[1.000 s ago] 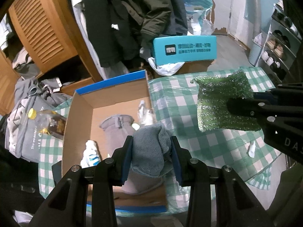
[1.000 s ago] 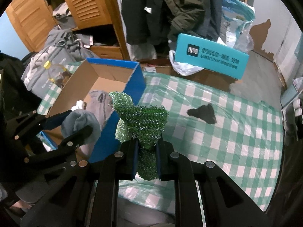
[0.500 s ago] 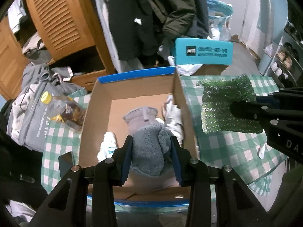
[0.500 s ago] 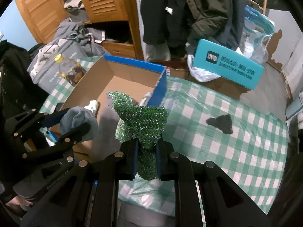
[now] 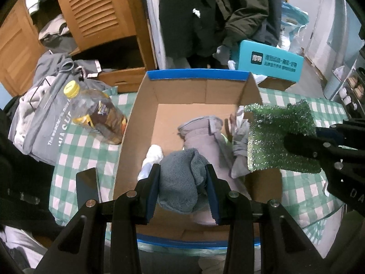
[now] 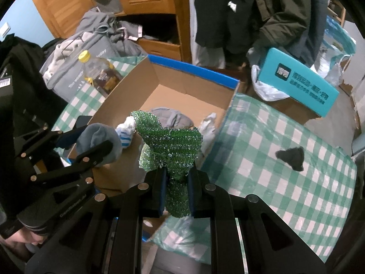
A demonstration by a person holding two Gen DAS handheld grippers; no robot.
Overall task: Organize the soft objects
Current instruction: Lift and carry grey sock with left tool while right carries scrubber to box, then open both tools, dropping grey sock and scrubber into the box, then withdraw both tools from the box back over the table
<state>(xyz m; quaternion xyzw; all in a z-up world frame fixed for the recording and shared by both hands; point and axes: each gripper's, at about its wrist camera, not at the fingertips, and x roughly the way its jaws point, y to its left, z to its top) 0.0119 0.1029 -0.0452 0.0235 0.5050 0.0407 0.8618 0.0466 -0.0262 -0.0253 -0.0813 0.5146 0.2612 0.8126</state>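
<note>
Your left gripper (image 5: 183, 190) clenches a fuzzy grey sock (image 5: 182, 180), your right gripper (image 6: 176, 191) a glittery green sponge (image 6: 171, 146); below, the cardboard box (image 5: 141, 123) holds crumpled clothes (image 5: 205, 139).

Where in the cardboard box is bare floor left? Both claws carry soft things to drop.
Bare floor lies along the blue-edged cardboard box's far wall and left side. The near right is crowded: grey folded garment, white sock, pale cloth.

Left gripper (image 5: 183, 183): matte black frame, 2 blue-padded fingers (image 5: 152, 189), silver screws. Right gripper (image 6: 176, 189): same build, white lettering on its side.
</note>
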